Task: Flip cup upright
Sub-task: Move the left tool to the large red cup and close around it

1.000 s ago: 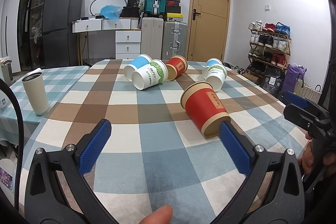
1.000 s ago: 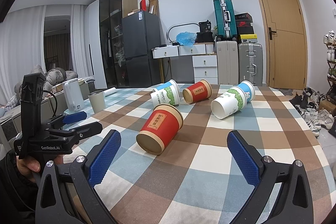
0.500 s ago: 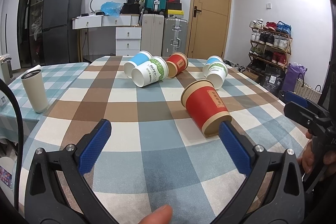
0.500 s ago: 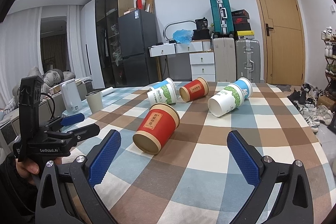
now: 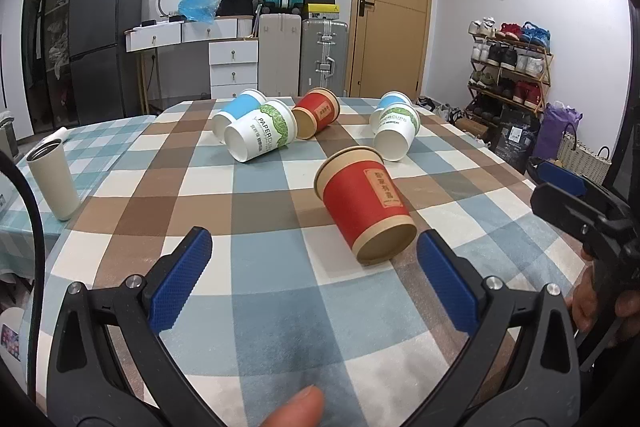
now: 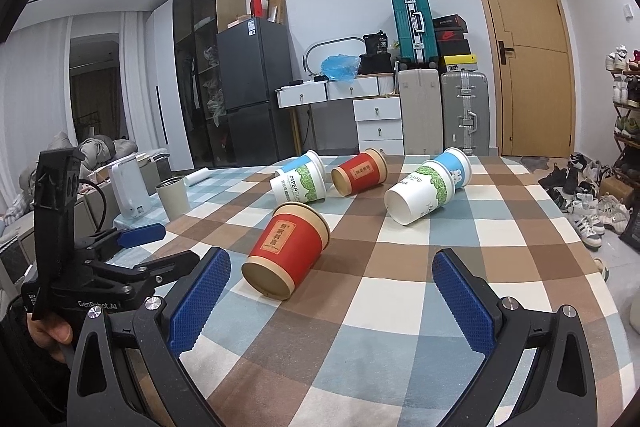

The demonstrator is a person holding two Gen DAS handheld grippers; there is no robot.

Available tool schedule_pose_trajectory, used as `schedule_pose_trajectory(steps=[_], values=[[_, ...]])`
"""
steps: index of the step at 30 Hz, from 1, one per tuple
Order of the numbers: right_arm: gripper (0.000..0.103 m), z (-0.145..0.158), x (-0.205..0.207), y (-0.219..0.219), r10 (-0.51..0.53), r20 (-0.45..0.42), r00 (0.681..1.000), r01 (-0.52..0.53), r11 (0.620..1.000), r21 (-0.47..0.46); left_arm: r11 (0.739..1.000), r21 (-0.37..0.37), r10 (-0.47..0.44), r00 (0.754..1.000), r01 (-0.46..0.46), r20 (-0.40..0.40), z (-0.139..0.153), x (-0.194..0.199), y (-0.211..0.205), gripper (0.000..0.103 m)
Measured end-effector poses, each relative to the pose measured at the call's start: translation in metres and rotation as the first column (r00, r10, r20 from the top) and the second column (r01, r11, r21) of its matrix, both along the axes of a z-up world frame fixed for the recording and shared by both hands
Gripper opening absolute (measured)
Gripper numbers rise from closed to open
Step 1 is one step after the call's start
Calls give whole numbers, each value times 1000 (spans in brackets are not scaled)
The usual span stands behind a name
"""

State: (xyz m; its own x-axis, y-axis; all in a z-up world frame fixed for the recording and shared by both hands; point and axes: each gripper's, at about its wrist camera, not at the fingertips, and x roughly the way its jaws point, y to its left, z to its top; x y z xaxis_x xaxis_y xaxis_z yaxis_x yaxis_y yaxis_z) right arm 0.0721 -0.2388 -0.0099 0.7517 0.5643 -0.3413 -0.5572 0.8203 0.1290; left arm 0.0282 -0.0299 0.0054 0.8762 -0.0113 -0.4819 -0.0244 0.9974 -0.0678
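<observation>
A red paper cup (image 5: 366, 203) lies on its side on the checked tablecloth, its base toward me; it also shows in the right wrist view (image 6: 286, 247). My left gripper (image 5: 314, 283) is open and empty, the cup just ahead near its right finger. My right gripper (image 6: 332, 303) is open and empty, the cup ahead near its left finger. Each gripper shows at the edge of the other's view: the right one (image 5: 576, 203) and the left one (image 6: 140, 247).
Several more cups lie on their sides farther back: a white-green one (image 5: 260, 137), a blue one (image 5: 236, 111), a red one (image 5: 316, 113), a white-green one (image 5: 396, 135). A beige tumbler (image 5: 54, 181) stands upright at the left. The table edge (image 5: 516, 171) runs along the right.
Both grippers have moved slightly forward and tilted toward the near red cup, which looks a little larger and closer. The cups have not moved.
</observation>
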Motion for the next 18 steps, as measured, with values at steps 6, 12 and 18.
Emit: schedule_pose_trajectory(steps=[6, 12, 18], values=[[103, 2, 6, -4, -36, -23, 999, 36, 999, -1, 998, -59, -18, 998, 14, -63, 0, 27, -10, 102], [103, 0, 11, -10, -45, -45, 998, 46, 999, 17, 998, -56, -20, 994, 14, -111, -2, 52, -25, 102], [103, -3, 15, -12, -70, -52, 996, 71, 997, 12, 997, -81, -17, 982, 2, -188, -13, 79, -35, 100]])
